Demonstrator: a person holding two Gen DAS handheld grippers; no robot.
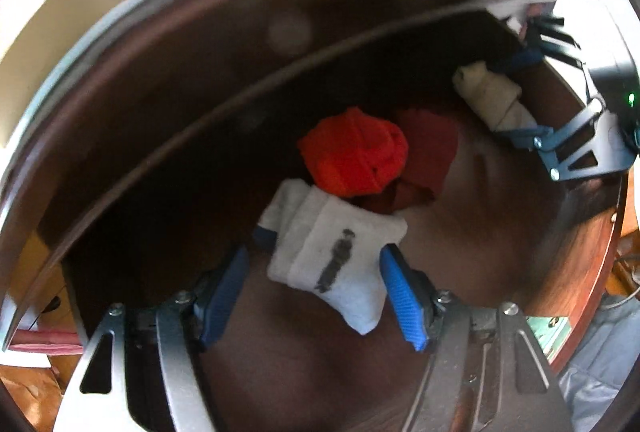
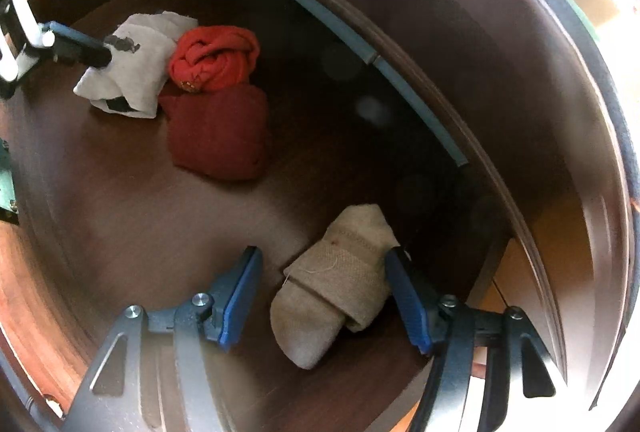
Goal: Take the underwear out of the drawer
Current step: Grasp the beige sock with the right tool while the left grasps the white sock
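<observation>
Two claws, jaws apart: left gripper (image 1: 316, 292) straddles a white bundle (image 1: 332, 256) lying crosswise; right gripper (image 2: 324, 296) straddles a beige roll (image 2: 336, 284) lying diagonally.

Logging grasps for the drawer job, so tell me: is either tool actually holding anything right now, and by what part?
Nothing is firmly held. The left tool straddles the white bundle, the right tool the beige bundle; each touches one pad only.

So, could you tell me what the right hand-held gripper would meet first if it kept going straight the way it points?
Most likely the beige folded bundle, which already lies between the right hand-held gripper's open jaws; behind it comes the drawer floor.
</observation>
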